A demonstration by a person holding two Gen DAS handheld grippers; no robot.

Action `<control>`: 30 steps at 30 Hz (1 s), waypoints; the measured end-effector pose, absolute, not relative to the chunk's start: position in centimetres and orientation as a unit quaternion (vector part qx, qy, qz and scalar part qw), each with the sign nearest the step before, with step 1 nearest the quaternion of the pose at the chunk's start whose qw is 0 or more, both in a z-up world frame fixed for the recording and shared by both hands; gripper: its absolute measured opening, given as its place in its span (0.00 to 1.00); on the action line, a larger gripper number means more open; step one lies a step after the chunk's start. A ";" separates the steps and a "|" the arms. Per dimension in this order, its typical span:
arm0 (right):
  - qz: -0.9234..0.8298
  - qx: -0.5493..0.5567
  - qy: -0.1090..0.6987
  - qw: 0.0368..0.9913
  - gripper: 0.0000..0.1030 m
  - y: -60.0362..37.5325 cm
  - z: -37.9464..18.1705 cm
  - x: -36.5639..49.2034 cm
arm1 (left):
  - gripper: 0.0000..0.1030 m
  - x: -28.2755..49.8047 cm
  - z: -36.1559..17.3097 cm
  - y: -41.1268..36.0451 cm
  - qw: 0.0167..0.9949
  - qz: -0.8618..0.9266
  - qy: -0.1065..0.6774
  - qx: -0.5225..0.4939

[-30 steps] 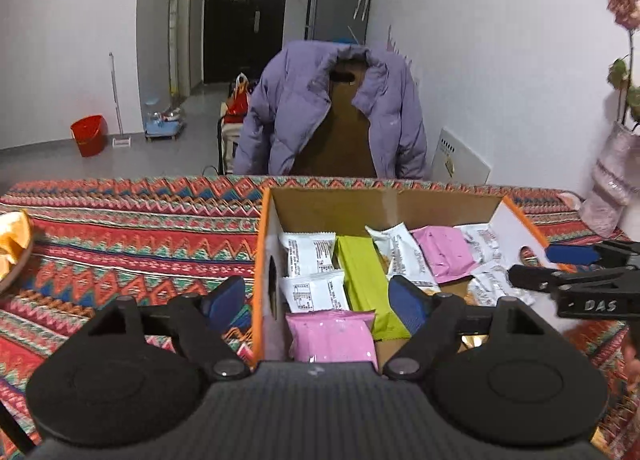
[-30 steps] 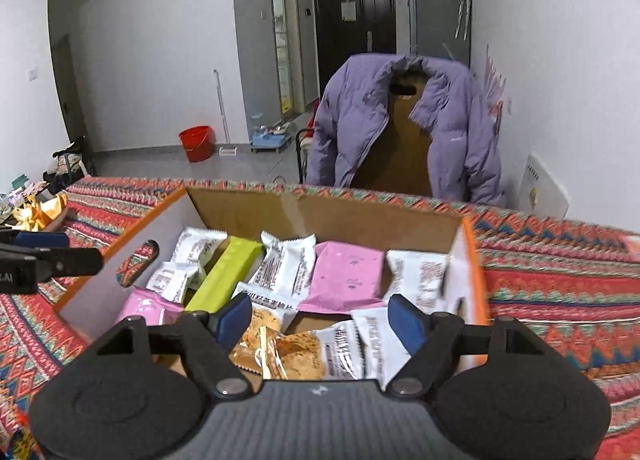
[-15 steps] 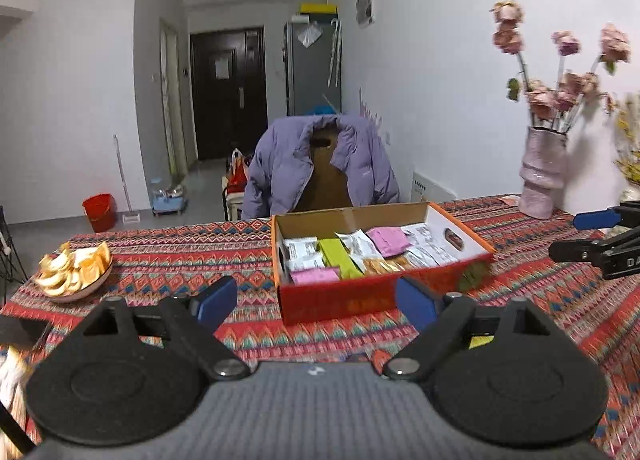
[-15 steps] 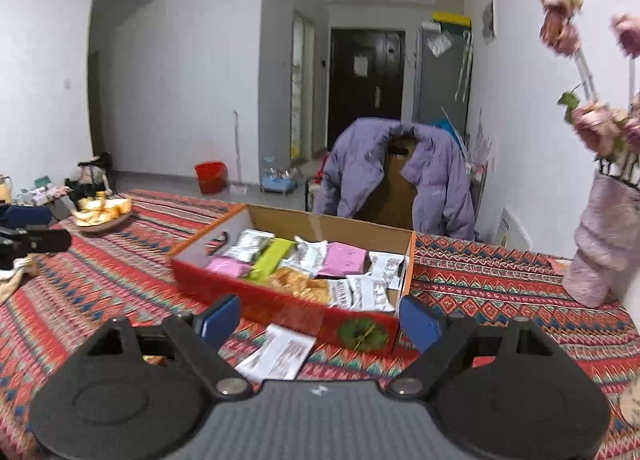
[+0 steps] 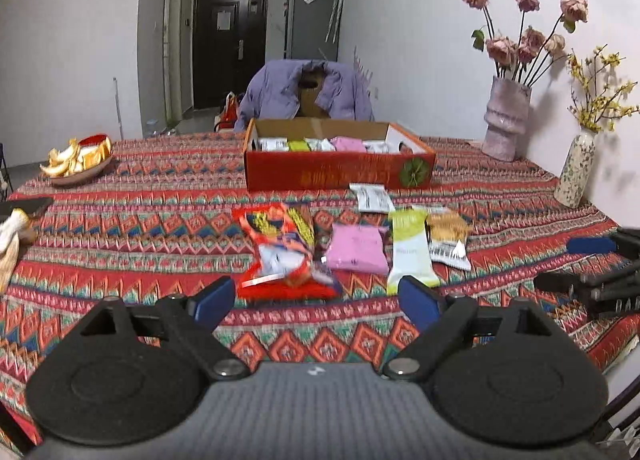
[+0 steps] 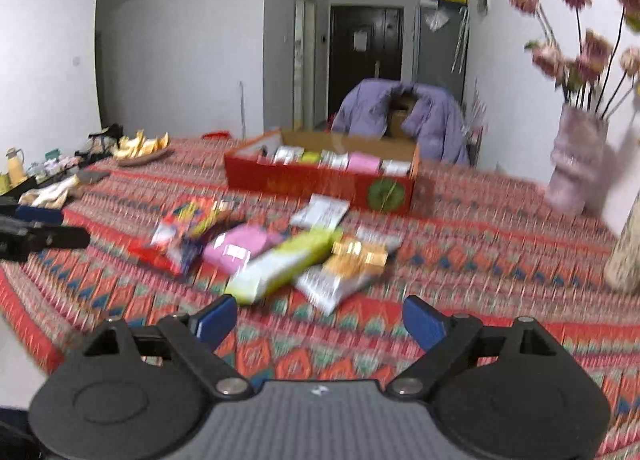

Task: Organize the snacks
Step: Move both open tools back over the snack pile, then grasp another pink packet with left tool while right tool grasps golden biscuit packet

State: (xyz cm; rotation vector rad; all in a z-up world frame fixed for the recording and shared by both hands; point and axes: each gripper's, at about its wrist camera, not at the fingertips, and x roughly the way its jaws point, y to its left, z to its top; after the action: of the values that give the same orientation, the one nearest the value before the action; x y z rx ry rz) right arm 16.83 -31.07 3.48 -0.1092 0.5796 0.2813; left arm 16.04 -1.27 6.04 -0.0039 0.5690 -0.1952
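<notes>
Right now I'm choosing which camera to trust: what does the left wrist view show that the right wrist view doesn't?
Only the left wrist view: a speckled vase of yellow sprigs. Only the right wrist view: a yellow flask among clutter at the table's far left. Both show the snack box, loose packets including the pink packet, the peel plate, and open, empty tongs.

The worktop (image 5: pixel 140 228) has a bright zigzag cloth. A red box (image 5: pixel 340 176), loose snack packs (image 5: pixel 356 248), two vases (image 5: pixel 505 120) and a bowl (image 5: pixel 80 174) sit on it.

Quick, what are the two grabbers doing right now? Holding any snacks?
Left gripper: open, holding nothing.
Right gripper: open, holding nothing.
</notes>
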 end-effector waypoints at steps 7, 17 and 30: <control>0.127 -0.040 0.287 0.949 0.87 -31.8 2.7 15.8 | 0.87 17.1 5.6 -2.2 0.949 -0.114 0.293 -0.024; 0.124 -0.004 0.297 0.947 0.87 -32.5 1.9 19.8 | 0.74 26.2 3.5 -7.6 0.939 -0.157 0.305 0.018; 0.125 0.128 0.329 0.927 0.77 -32.8 -1.4 28.7 | 0.74 35.8 -1.7 -8.6 0.912 -0.170 0.372 0.000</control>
State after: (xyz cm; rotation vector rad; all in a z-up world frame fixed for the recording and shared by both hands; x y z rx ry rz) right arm 28.72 -32.76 -1.41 0.2614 0.6752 0.2570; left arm 35.85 -8.59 -1.73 0.0000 0.7669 -0.3498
